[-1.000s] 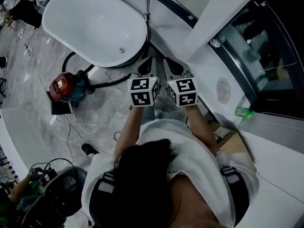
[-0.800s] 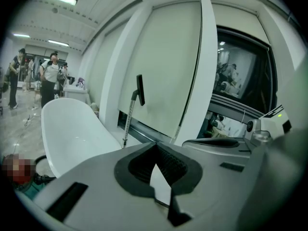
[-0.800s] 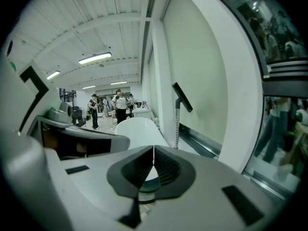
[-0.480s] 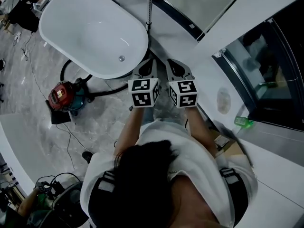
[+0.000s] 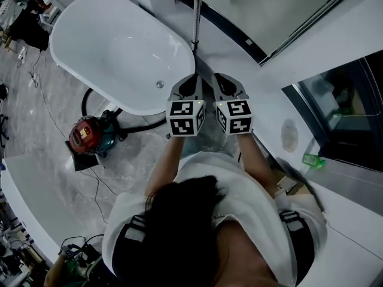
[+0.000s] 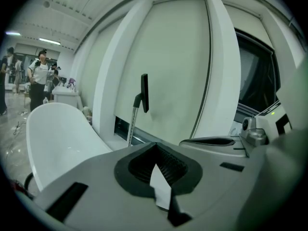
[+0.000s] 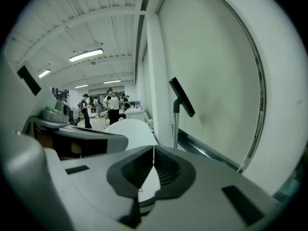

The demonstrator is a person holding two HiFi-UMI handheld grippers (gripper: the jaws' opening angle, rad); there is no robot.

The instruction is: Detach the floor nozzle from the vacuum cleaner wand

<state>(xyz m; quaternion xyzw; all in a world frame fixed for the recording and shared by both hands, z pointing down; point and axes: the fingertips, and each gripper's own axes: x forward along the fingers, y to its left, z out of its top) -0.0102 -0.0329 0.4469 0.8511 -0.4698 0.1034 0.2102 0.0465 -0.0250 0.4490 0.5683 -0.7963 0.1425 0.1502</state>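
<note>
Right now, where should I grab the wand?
Take the wand on its bare metal tube, just below the black head at its top. It stands upright by the wall, tub to its left, so come in level from the room side. Left claw and right claw are shut; open one first.

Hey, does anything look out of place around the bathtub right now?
Nothing spilled or broken. One oddity: a metal wand with a black handle stands upright against the wall by the bathtub, apart from the red vacuum canister on the floor.
</note>
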